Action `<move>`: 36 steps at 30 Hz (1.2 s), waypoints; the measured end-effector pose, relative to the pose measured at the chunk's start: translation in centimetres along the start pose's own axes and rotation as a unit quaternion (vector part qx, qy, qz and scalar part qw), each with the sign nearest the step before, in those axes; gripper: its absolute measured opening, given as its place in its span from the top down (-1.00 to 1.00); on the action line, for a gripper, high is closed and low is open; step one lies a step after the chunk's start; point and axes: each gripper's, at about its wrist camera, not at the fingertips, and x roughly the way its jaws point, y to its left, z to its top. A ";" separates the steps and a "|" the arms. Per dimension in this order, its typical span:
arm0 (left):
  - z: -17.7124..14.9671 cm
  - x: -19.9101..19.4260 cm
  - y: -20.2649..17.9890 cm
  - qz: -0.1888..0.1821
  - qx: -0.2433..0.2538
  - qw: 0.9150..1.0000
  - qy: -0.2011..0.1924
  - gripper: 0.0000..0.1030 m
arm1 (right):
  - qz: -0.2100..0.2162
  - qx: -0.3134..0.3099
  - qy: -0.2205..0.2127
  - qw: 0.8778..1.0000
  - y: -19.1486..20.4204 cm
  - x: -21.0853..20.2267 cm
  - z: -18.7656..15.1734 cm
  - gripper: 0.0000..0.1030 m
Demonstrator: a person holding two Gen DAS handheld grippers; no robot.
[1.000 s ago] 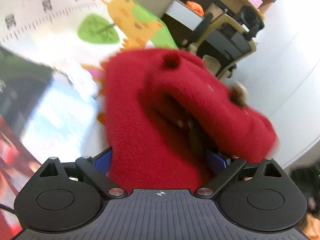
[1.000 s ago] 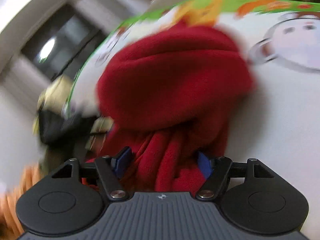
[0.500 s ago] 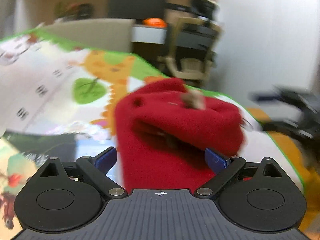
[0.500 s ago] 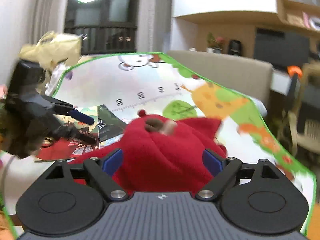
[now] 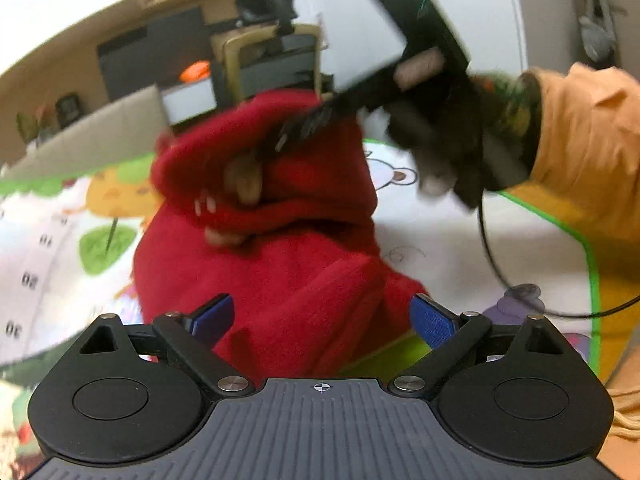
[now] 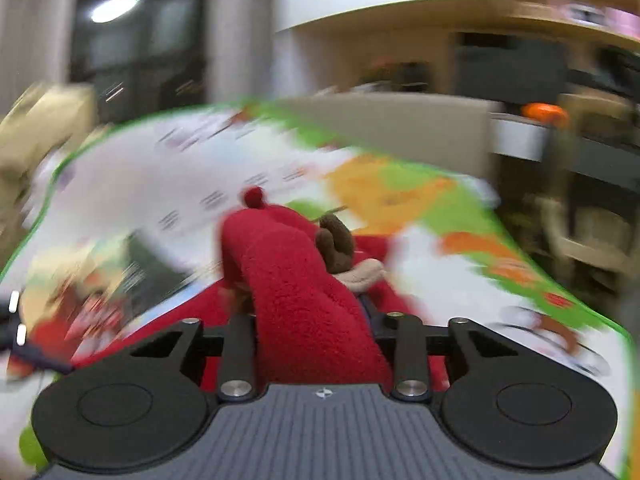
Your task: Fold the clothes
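Note:
A red fleece garment (image 5: 280, 280) with small brown and beige trims is bunched up on the colourful play mat (image 5: 440, 248). My left gripper (image 5: 322, 316) is open, its blue pads wide apart on either side of the garment's lower part. In the left wrist view my right gripper (image 5: 304, 128) reaches in from the upper right and pinches the garment's top edge. The right wrist view shows my right gripper (image 6: 316, 312) shut on a thick fold of the red garment (image 6: 296, 280), which hides the pads. A brown trim (image 6: 336, 240) sits just beyond the fold.
A gloved hand and orange sleeve (image 5: 580, 140) hold the right gripper, and a black cable (image 5: 492, 256) hangs from it. A beige sofa (image 5: 100, 140) borders the mat's far side, with a chair (image 5: 272, 60) and shelves behind. A printed booklet (image 6: 100, 280) lies on the mat (image 6: 140, 184).
My right gripper has gone from open to shut on a fold of the red garment. Both views have swung round, and the right gripper now shows in the left wrist view. The left pads stay wide apart.

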 end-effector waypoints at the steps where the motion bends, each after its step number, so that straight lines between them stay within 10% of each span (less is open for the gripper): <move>1: 0.1 0.5 -0.4 0.001 0.006 1.000 -0.005 -0.89 | -0.020 0.020 -0.004 1.000 -1.5 -1.1 -0.3 0.40; 3: 0.2 1.5 -0.9 0.009 0.005 1.000 -0.015 -0.88 | -0.068 0.065 0.005 0.995 -4.5 -3.1 -1.8 0.44; 6: 0.0 3.0 -0.7 0.007 -0.012 1.000 -0.007 -0.26 | -0.118 0.114 0.050 0.985 -7.8 -5.1 -5.0 0.44; 11: -0.4 2.5 0.8 -0.012 -0.057 0.998 -0.003 -0.28 | -0.141 0.082 0.002 0.987 -6.7 -10.2 -6.5 0.06; 17: -1.0 1.8 1.8 -0.017 -0.084 0.996 -0.008 -0.30 | -0.009 0.093 -0.045 0.995 -3.7 -7.8 -0.8 -0.54; 21: -1.1 1.9 1.6 -0.018 -0.099 0.995 -0.015 -0.05 | 0.070 0.146 0.036 0.986 -2.3 1.9 1.8 -0.54; 27: -1.2 1.6 1.3 -0.023 -0.102 0.994 -0.030 0.29 | 0.033 0.159 0.094 0.982 -3.2 15.5 1.9 -0.54; 30: -1.1 1.9 1.2 -0.033 -0.099 0.994 -0.032 0.47 | 0.063 0.198 0.121 0.971 -3.6 18.5 2.0 0.32; 34: 0.5 0.5 2.2 -0.062 -0.132 0.987 -0.067 0.59 | 0.074 0.199 0.059 0.975 -4.3 14.7 3.7 0.94; 36: 1.8 -0.7 1.9 -0.075 -0.119 0.986 -0.094 0.62 | 0.052 0.189 0.055 0.979 -5.3 13.1 3.3 0.93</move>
